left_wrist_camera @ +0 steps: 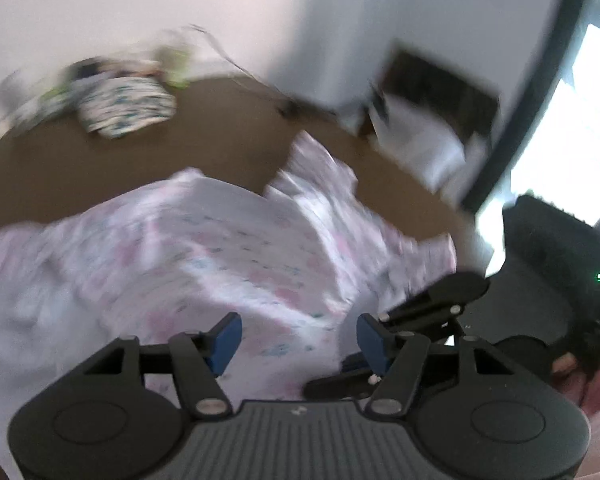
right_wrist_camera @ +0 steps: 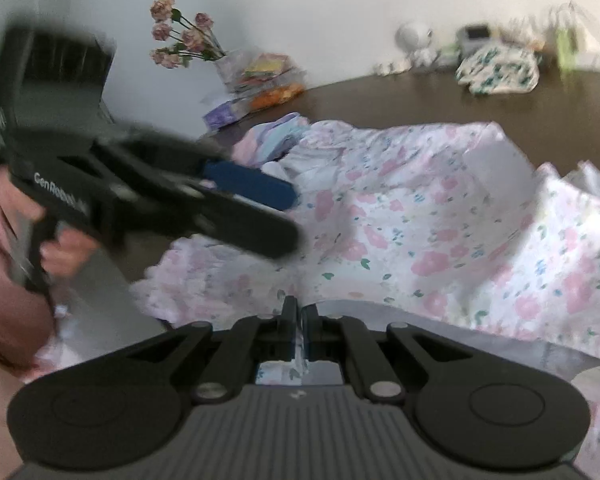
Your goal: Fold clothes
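Observation:
A white garment with pink flowers (left_wrist_camera: 220, 248) lies rumpled on the brown table (left_wrist_camera: 220, 128). In the left wrist view my left gripper (left_wrist_camera: 300, 342) hovers over it, open, its blue pads (left_wrist_camera: 228, 340) wide apart and holding nothing. The right wrist view shows my right gripper (right_wrist_camera: 298, 320) shut on an edge of the same floral garment (right_wrist_camera: 440, 220), with a strip of cloth pinched between its fingers. The left gripper (right_wrist_camera: 288, 216) shows blurred at the left of that view, held by a person's hand (right_wrist_camera: 64, 248).
A folded green-and-white patterned cloth (right_wrist_camera: 500, 66) lies at the back of the table among small items. Pastel folded clothes (right_wrist_camera: 276, 140), colourful packets (right_wrist_camera: 260, 76) and pink flowers (right_wrist_camera: 184, 36) sit by the wall. A bright window (left_wrist_camera: 560, 140) is at the right.

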A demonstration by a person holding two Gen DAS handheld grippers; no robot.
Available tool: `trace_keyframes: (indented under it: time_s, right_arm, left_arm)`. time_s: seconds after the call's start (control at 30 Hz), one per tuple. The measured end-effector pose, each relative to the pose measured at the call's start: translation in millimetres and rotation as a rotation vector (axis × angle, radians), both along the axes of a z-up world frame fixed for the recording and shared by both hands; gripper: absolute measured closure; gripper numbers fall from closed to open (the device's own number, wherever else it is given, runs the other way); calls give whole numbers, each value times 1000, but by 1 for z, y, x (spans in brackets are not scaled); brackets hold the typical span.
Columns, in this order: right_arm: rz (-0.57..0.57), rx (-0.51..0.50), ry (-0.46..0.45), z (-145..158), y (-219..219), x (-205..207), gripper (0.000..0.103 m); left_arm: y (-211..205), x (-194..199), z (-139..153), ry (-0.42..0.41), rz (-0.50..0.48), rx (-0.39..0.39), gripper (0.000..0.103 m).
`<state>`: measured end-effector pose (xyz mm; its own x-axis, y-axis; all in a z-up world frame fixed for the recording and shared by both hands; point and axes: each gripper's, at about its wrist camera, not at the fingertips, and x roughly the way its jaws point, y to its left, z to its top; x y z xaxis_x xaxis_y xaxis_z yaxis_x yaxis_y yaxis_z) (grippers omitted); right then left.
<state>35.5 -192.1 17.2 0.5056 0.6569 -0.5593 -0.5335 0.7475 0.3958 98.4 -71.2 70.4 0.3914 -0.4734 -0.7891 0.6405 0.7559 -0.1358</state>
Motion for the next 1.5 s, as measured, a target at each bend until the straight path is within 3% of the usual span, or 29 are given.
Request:
trace_keyframes:
  time_s: [0.27, 0.4, 0.5, 0.83, 1.13, 1.4, 1.5]
  right_arm:
    - [-100, -94, -121, 3, 17, -24, 99]
    - [-151, -128, -156, 2, 27, -32, 99]
    - [-187, -131, -157, -1, 30, -34, 99]
    - [-291, -1, -144, -3, 20, -49, 99]
    - [-313, 4, -134, -5, 24, -56, 99]
    - [-331, 11, -139, -3, 22, -58, 97]
    - [-331, 13, -139, -3, 21, -57, 95]
  left_arm:
    - [-81, 20, -17, -31, -180, 408, 46]
    - [-103, 25, -31, -6, -228, 544, 49]
    - [-113, 24, -33, -3, -237, 600, 49]
    - [-115, 17, -35, 1, -192, 637, 47]
    - [-107, 14, -37, -31, -137, 675, 49]
    - [-107, 7, -37, -66, -140, 657, 100]
    - [-109, 2, -34, -110, -156, 635, 103]
